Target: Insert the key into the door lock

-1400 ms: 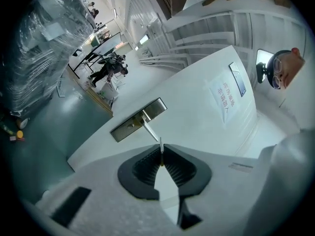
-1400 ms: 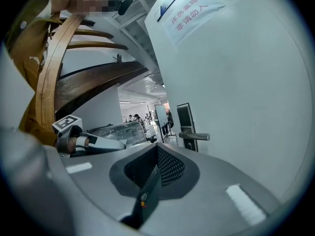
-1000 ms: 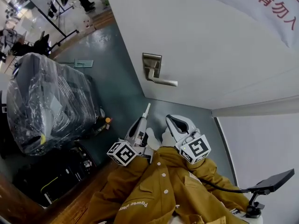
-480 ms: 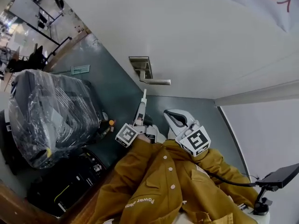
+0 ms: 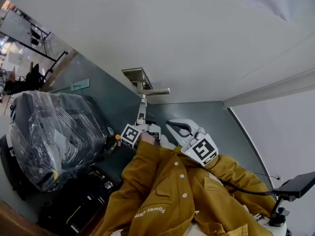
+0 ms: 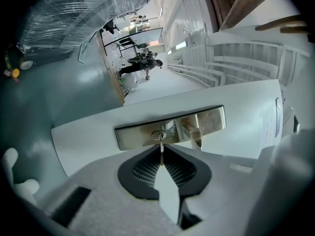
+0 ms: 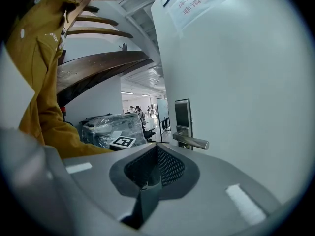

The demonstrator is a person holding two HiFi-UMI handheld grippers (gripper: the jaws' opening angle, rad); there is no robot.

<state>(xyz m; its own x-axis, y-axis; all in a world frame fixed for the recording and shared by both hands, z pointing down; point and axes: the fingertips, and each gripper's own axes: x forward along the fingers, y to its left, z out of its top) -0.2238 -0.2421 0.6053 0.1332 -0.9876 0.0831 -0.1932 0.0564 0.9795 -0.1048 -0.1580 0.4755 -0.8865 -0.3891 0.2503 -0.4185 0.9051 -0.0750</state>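
The left tongs (image 6: 161, 150) are closed on a thin silver metal key (image 6: 160, 142), pinching its rear part so that the blade sticks straight out past the tips. The blade's tip is at the round keyhole (image 6: 158, 134) in the brushed-metal rectangular lock plate (image 6: 140, 135); how deep it sits cannot be told. A silver lever handle (image 6: 195, 134) projects from the same plate, just beside the keyhole.

In the head view the left tongs (image 5: 142, 108) reach up to the lock plate (image 5: 136, 75) on the white door (image 5: 211, 43), right under the lever handle (image 5: 155, 91). The left marker cube (image 5: 130, 135) sits at the cuff of a mustard-yellow jacket sleeve (image 5: 147, 181).

The right tongs (image 5: 172, 125) hang back from the door, near the left ones and apart from the plate. In the right gripper view the right tongs (image 7: 157, 149) are closed with nothing between them, and the lever handle (image 7: 193, 142) shows beyond them, clear of the tips.

A dark piece of furniture wrapped in clear plastic film (image 5: 54, 132) stands on the grey-green floor (image 5: 113, 102), to the left of the door. A black flat screen on a stalk (image 5: 294, 185) shows at the lower right.
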